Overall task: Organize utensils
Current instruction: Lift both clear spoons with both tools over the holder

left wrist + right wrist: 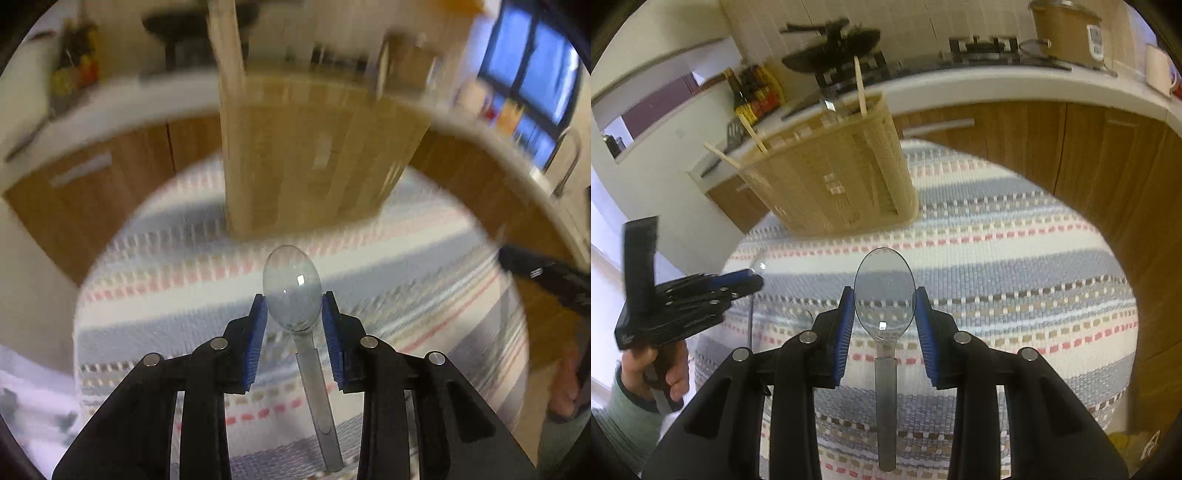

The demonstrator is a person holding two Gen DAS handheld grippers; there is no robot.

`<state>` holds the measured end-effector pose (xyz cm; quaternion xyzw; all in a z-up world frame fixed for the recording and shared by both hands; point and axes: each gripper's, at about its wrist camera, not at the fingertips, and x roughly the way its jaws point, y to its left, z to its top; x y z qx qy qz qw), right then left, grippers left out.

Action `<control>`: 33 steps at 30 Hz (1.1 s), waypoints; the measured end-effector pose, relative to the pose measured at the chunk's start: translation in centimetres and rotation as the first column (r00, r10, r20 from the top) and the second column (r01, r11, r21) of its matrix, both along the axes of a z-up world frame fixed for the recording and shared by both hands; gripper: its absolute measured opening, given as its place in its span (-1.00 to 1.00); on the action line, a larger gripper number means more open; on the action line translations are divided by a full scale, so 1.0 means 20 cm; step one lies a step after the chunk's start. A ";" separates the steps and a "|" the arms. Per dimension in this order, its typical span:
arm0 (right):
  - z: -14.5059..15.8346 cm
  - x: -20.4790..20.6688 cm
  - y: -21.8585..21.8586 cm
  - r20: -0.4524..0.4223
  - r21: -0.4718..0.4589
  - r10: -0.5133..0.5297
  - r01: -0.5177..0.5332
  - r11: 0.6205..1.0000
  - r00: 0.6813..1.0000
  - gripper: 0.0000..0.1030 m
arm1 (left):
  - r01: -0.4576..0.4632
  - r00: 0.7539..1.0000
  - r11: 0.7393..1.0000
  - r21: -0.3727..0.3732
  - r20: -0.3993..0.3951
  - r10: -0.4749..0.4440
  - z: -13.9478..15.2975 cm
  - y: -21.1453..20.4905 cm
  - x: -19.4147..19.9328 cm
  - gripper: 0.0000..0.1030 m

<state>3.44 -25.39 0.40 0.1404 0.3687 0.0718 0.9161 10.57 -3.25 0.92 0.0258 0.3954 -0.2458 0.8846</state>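
Each hand-held gripper holds a clear spoon by its bowl: left hand-held gripper (293, 314) its spoon (291, 288), right hand-held gripper (884, 317) its spoon (884, 291). Handles point back toward the cameras; the holder (834, 177) stands ahead on the tabletop (1015, 258), nearer the left.

A round table under a striped cloth (1015, 236) stands in a kitchen. Behind it curves a white counter (997, 83) over wooden cabinets (1100, 147) with pale bar handles. On the counter, a black stove (982, 48) carries a dark pan (831, 48); left of the stove stand sauce bottles (753, 96), right of it a tan cooker (1067, 29). A white tiled wall (923, 18) rises behind the counter. At the counter's right end, a window (532, 74) shows blue.
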 end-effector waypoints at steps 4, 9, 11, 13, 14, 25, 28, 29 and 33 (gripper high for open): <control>0.16 -0.01 0.02 0.139 0.012 -0.008 0.006 1.000 0.990 -0.42 | -0.050 0.965 0.994 -0.095 0.251 0.073 0.27 0.02 -0.12 -0.44; 0.41 0.09 0.07 0.329 0.000 -0.013 0.013 1.000 0.944 -0.42 | -0.094 0.824 0.960 -0.264 0.520 0.224 0.59 0.10 -0.20 -0.44; 0.51 0.17 0.10 0.407 -0.009 -0.011 0.017 1.000 0.913 -0.42 | -0.100 0.779 0.936 -0.337 0.559 0.284 0.68 0.08 -0.13 -0.44; 0.59 0.25 0.11 0.467 -0.010 -0.021 0.029 1.000 0.884 -0.42 | -0.107 0.733 0.906 -0.411 0.583 0.351 0.70 0.09 -0.08 -0.44; 0.63 0.29 0.12 0.502 -0.016 -0.032 0.047 0.999 0.864 -0.42 | -0.116 0.715 0.896 -0.429 0.590 0.376 0.71 0.09 -0.06 -0.44; 0.59 0.61 0.12 0.613 -0.071 -0.122 0.209 0.975 0.780 -0.42 | -0.192 0.628 0.866 -0.462 0.621 0.470 0.56 0.03 0.16 -0.44; 0.52 0.64 0.10 0.608 -0.069 -0.134 0.220 0.973 0.783 -0.42 | -0.220 0.606 0.875 -0.431 0.643 0.468 0.48 -0.02 0.19 -0.43; 0.51 0.64 0.09 0.605 -0.064 -0.139 0.222 0.973 0.784 -0.42 | -0.222 0.603 0.878 -0.423 0.649 0.465 0.46 -0.03 0.19 -0.43; 0.45 0.66 0.06 0.591 -0.056 -0.146 0.221 0.974 0.794 -0.42 | -0.233 0.580 0.900 -0.368 0.690 0.433 0.40 -0.09 0.21 -0.43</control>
